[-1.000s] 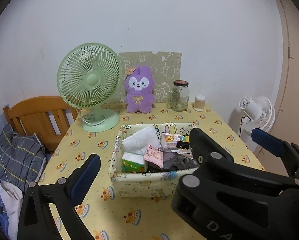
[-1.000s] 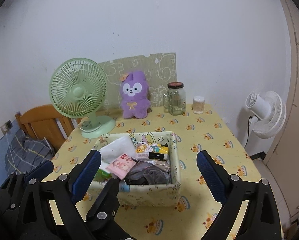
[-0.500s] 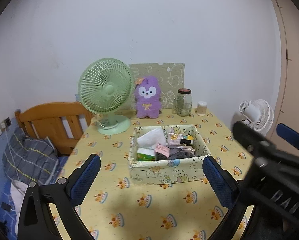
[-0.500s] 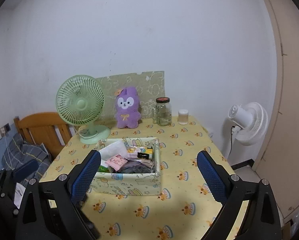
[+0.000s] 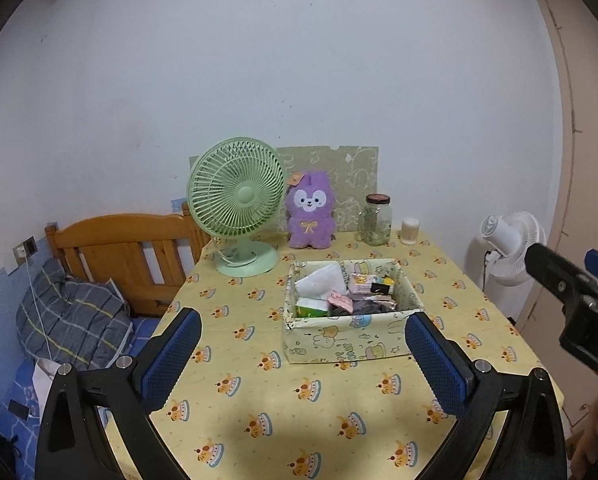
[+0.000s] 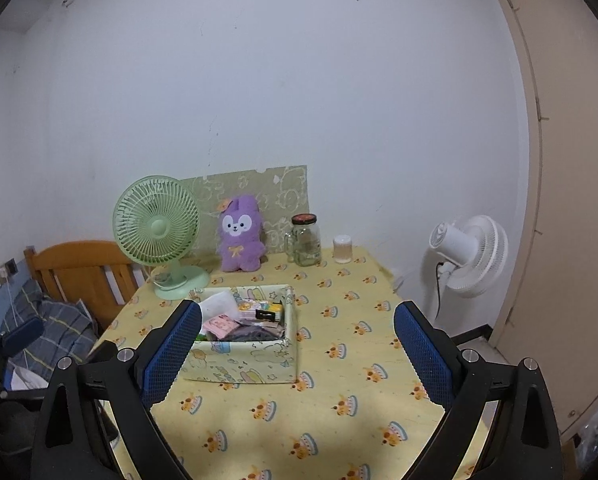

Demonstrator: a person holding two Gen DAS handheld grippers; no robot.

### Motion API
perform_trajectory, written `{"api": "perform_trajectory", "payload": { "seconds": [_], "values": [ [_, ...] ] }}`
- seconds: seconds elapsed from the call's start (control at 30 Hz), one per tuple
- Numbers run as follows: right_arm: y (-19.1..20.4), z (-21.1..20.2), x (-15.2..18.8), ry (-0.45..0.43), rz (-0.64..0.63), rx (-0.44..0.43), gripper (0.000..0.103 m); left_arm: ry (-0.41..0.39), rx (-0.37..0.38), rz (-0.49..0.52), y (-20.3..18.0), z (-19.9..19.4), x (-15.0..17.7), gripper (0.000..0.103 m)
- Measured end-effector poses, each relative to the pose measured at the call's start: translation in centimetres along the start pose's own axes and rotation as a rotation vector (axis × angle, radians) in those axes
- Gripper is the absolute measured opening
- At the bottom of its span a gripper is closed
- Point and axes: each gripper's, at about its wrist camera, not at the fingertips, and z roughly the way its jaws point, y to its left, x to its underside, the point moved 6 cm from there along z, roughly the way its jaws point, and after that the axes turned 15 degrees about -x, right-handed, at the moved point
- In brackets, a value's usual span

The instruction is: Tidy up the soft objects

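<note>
A fabric storage box with cartoon print stands mid-table and holds several soft items: white cloth, tissue packs, a pink pouch, dark fabric. It also shows in the right wrist view. A purple plush bunny sits upright at the back against the wall, also in the right wrist view. My left gripper is open and empty, well back from the box. My right gripper is open and empty, also back and above the table's near part.
A green desk fan stands at the back left of the yellow tablecloth. A glass jar and a small white container stand at the back right. A wooden bed frame is left; a white floor fan is right.
Both grippers have pulled back and up from the box, which now looks smaller and farther. The right gripper has moved out to the right edge of the left wrist view.
</note>
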Motion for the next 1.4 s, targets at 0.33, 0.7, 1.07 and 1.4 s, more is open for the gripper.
{"api": "perform_trajectory", "payload": {
  "seconds": [0.33,0.7,1.07,1.4],
  "values": [
    [0.7,-0.8,0.3,-0.005,-0.004,-0.012,0.099,-0.044,-0.005,-0.016,0.5,-1.4,-0.2,0.103],
    [0.8,0.2,0.3,-0.002,0.004,-0.034,0.101,-0.030,-0.021,-0.039,1.0,-0.6,-0.6,0.103],
    [0.6,0.9,0.1,0.009,0.002,-0.026,0.102,-0.023,-0.018,-0.042,1.0,-0.3,-0.5,0.103],
    [0.5,1.2,0.3,0.013,0.005,-0.029,0.102,-0.019,-0.027,-0.045,1.1,0.2,-0.5,0.103]
  ]
}}
